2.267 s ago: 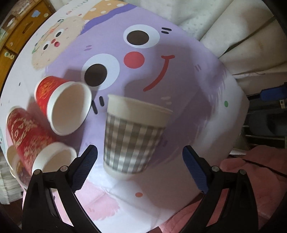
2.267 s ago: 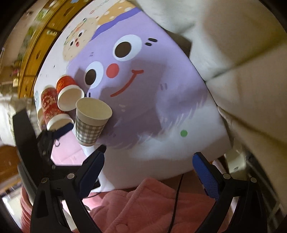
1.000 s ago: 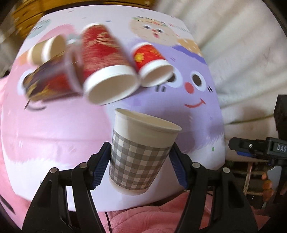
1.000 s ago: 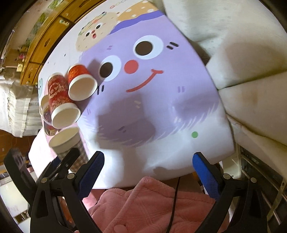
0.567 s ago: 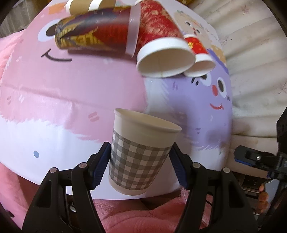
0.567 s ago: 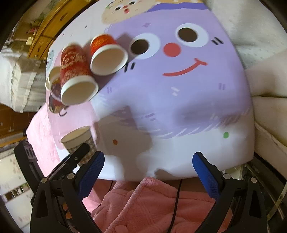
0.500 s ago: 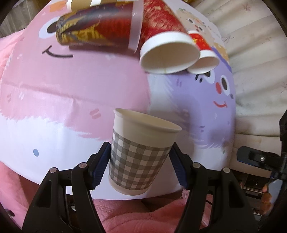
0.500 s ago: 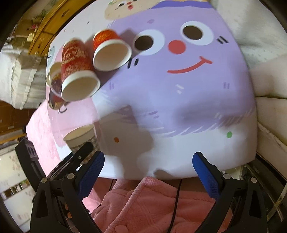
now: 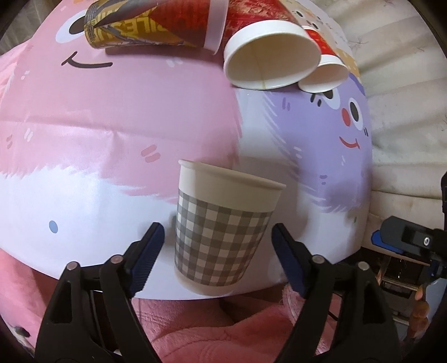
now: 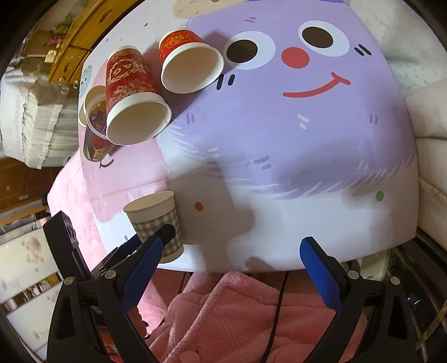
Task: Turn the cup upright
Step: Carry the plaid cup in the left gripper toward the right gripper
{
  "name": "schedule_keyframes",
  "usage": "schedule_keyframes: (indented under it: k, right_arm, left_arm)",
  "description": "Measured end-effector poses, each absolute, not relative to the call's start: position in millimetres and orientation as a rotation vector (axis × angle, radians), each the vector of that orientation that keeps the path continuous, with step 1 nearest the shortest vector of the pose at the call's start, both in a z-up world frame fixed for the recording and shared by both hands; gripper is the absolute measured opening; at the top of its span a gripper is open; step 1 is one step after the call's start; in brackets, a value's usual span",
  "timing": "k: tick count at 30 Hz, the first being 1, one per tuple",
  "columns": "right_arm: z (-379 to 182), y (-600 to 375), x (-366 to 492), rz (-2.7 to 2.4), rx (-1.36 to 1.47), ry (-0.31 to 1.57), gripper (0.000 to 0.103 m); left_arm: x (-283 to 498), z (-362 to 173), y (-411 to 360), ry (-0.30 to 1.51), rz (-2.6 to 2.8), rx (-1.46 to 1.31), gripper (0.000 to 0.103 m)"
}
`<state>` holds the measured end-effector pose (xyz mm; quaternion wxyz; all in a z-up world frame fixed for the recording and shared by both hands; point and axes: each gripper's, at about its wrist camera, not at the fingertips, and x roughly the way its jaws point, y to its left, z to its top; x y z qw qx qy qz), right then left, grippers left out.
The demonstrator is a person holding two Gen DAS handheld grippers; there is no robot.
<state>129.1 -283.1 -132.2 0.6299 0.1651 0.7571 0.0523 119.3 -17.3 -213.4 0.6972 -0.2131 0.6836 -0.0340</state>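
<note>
A grey checked paper cup [image 9: 223,231] stands upright on the table near its front edge; it also shows in the right wrist view [image 10: 156,220]. My left gripper [image 9: 218,251] is open, its blue pads apart from the cup on both sides. My right gripper [image 10: 230,251] is open and empty over the front edge of the table, to the right of the cup.
Several red paper cups lie on their sides at the far left: a tall one [image 10: 131,92], a short one [image 10: 187,61] and a dark printed one [image 9: 151,22]. The table [image 10: 293,139] has a pink and purple cartoon cloth. A pink blanket [image 10: 237,315] lies below.
My left gripper carried the checked cup left to the front of the table, then opened its jaws and let go of it. The right gripper stayed open.
</note>
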Motion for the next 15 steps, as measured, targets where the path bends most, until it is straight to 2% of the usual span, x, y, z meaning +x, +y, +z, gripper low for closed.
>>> schedule_keyframes:
  k: [8,15]
  right_arm:
    - [-114,-273,118,0.091,0.419,1.665,0.1]
    - [-108,-252,100,0.067,0.466,1.606,0.1]
  left_arm:
    - [114,-192,-8,1.568,-0.229,-0.426,0.079]
    - [100,-149,16,1.504,-0.29,-0.331,0.079]
